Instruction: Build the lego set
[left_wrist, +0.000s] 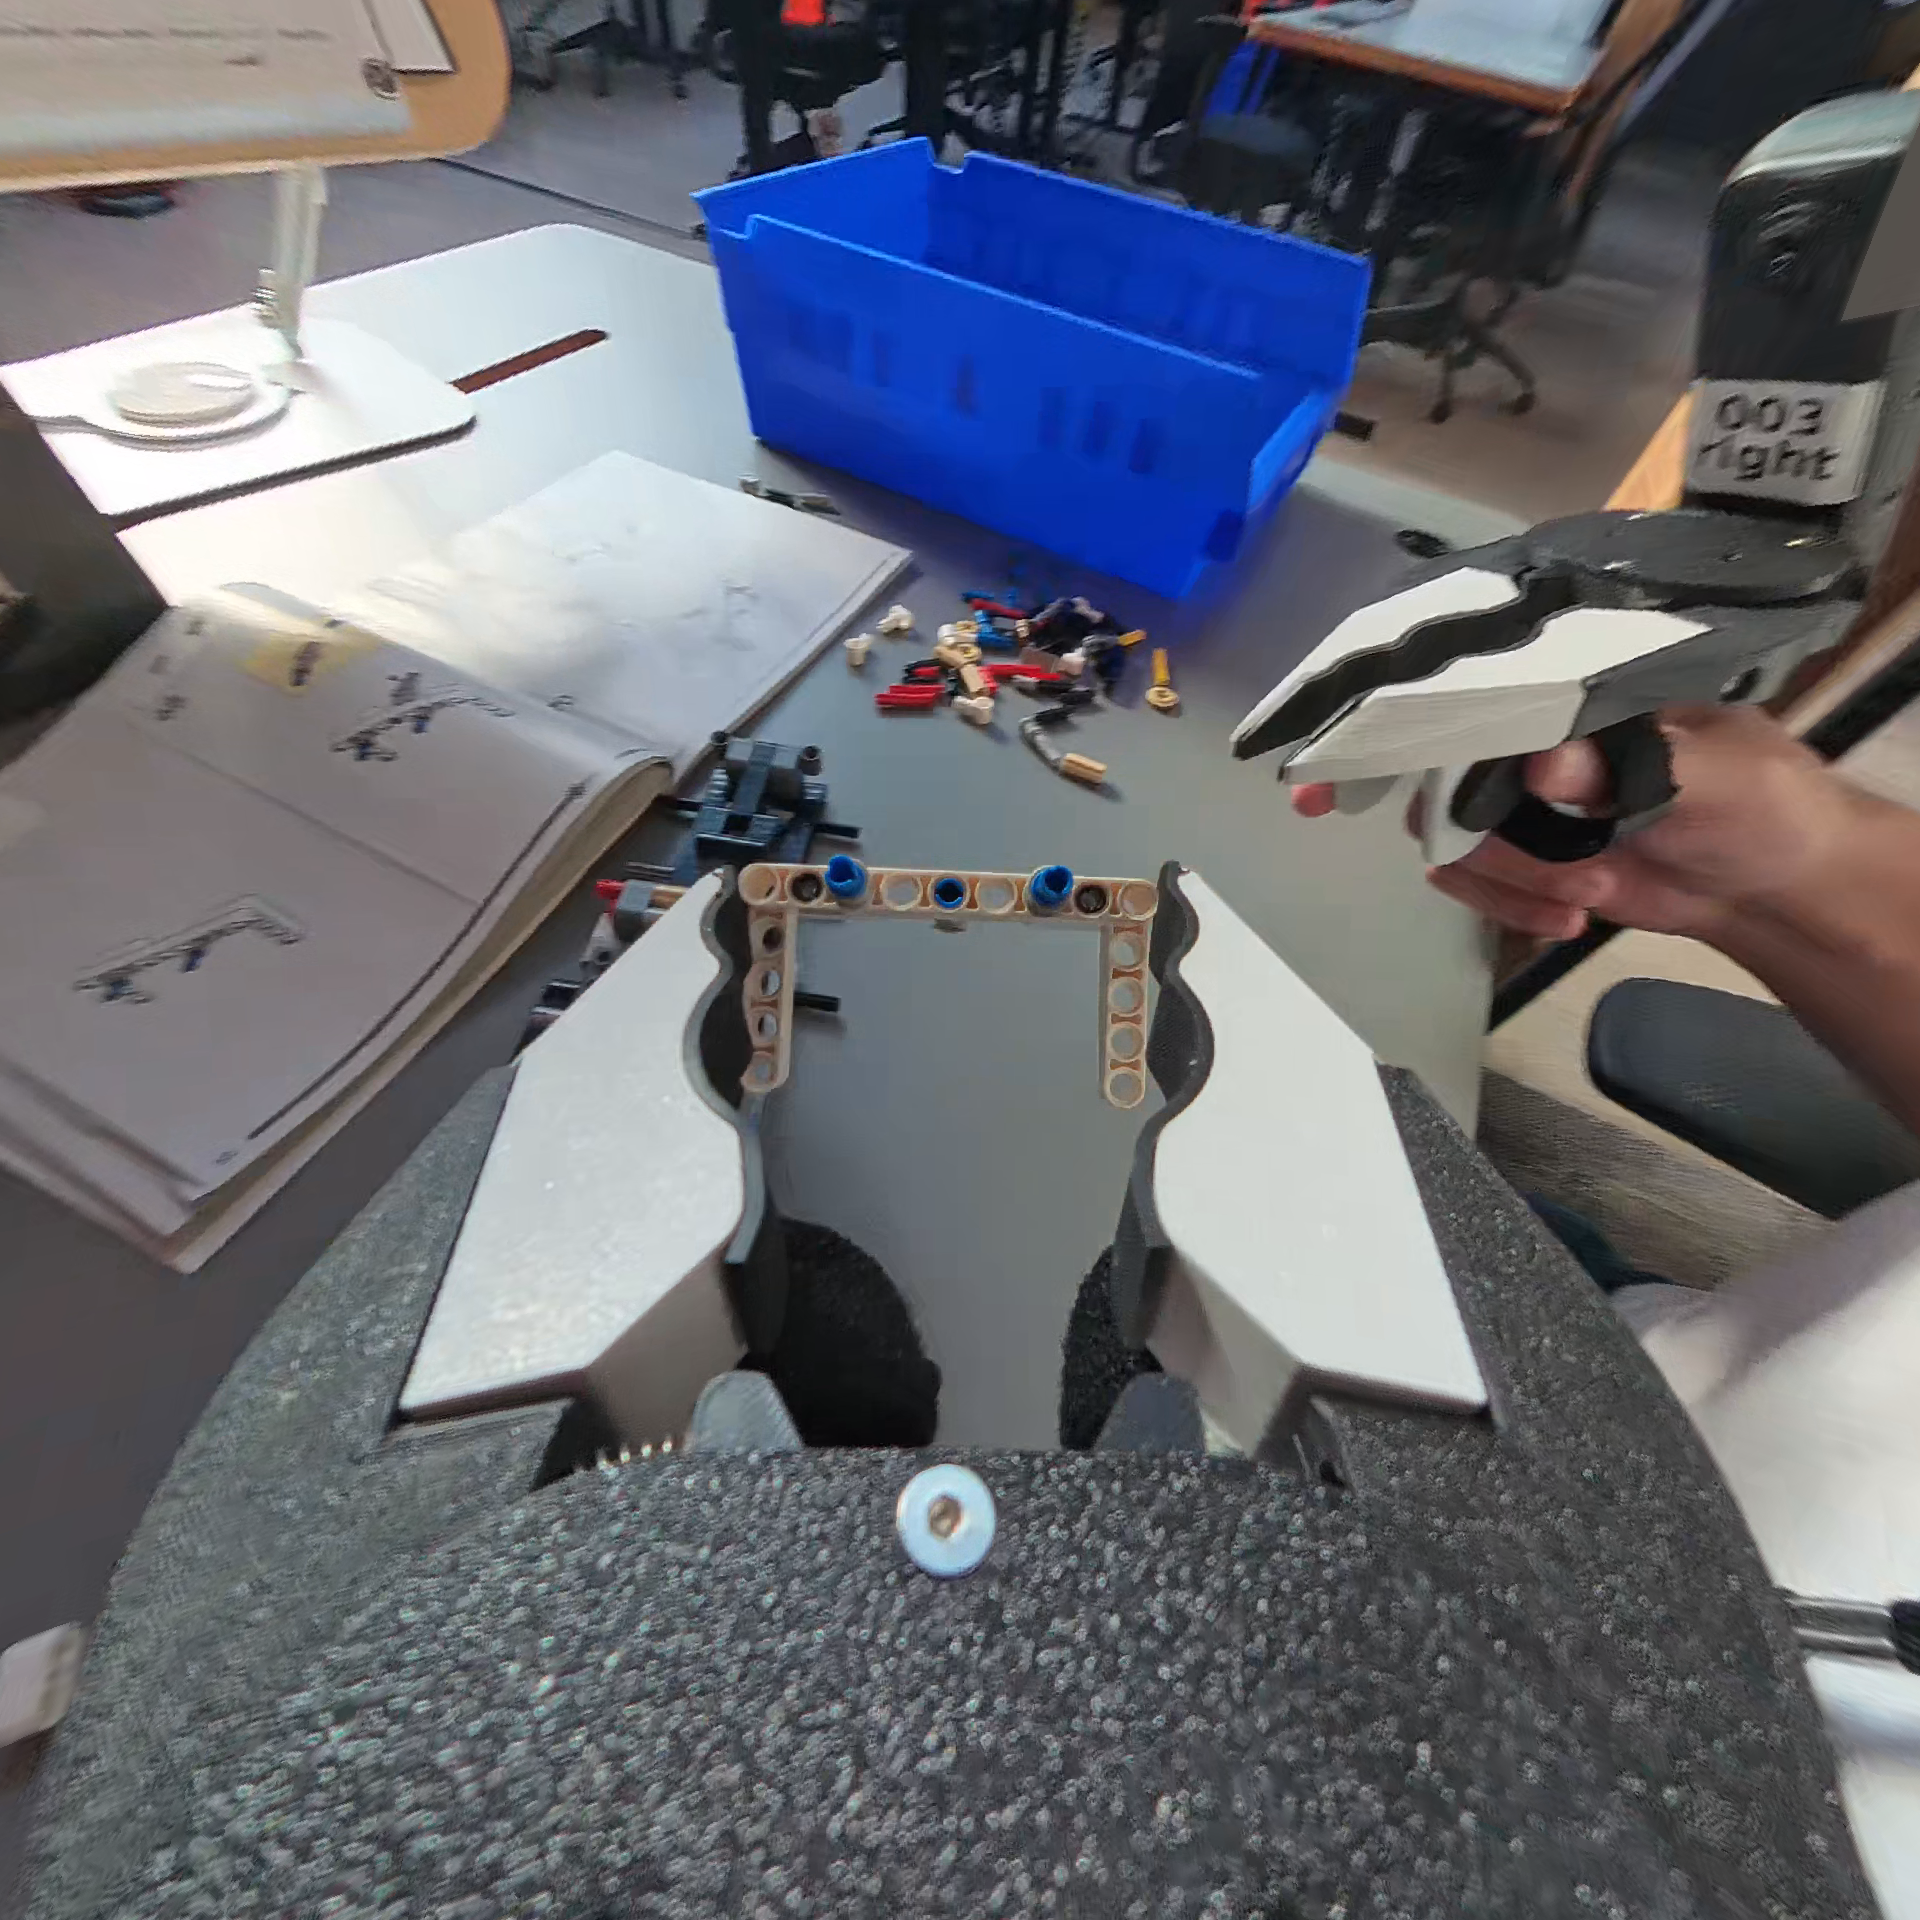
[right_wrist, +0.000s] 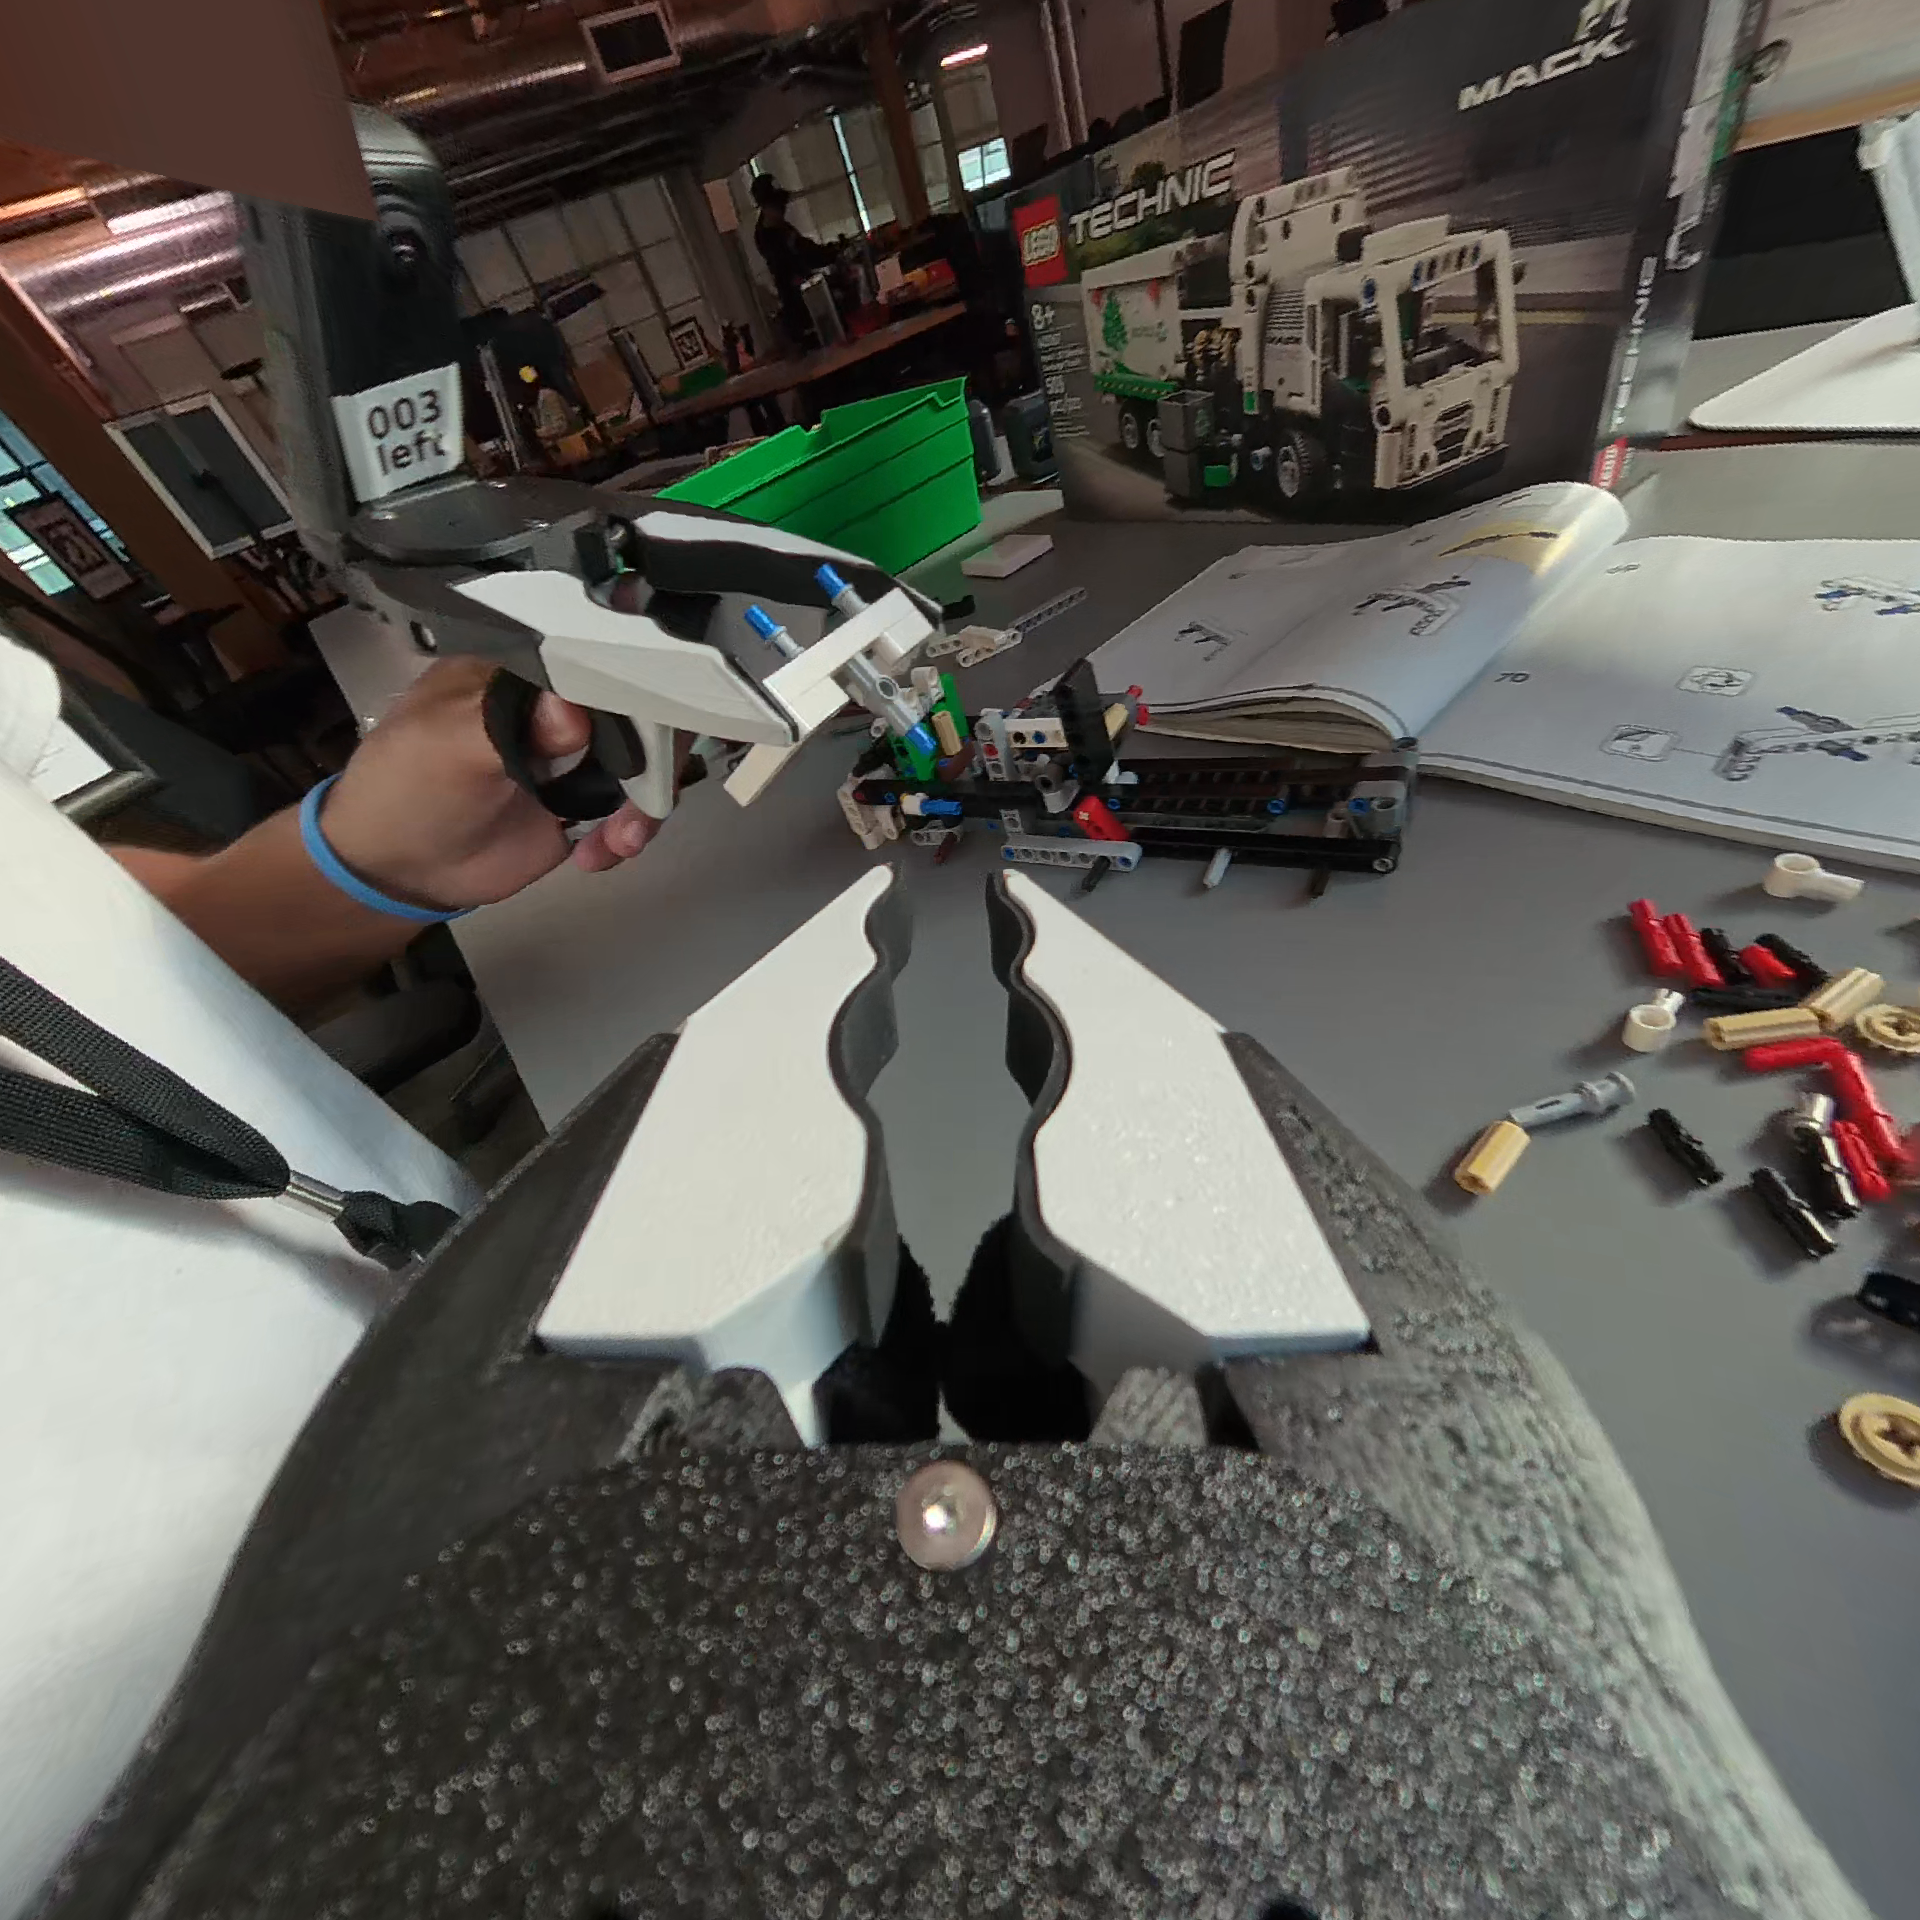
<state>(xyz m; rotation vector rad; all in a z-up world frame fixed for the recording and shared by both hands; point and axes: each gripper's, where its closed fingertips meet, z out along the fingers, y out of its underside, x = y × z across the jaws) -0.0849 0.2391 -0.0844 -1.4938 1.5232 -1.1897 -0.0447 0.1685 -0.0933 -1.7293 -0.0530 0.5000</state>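
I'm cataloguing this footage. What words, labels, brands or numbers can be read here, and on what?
I don't copy out writing; these bear it:
Grey tag on the right gripper: readable.
White tag on the left gripper: readable.
Set box: brand and printing, readable.
Instruction booklet: page numbers, small.
Sheets top left: blurred.

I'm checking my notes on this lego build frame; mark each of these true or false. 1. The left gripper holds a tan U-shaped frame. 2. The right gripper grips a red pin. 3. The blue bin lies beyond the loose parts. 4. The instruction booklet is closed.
1. True: the left gripper clamps the tan U-shaped frame.
2. False: the right gripper holds nothing.
3. True: the blue bin sits beyond the loose parts.
4. False: the instruction booklet lies open.
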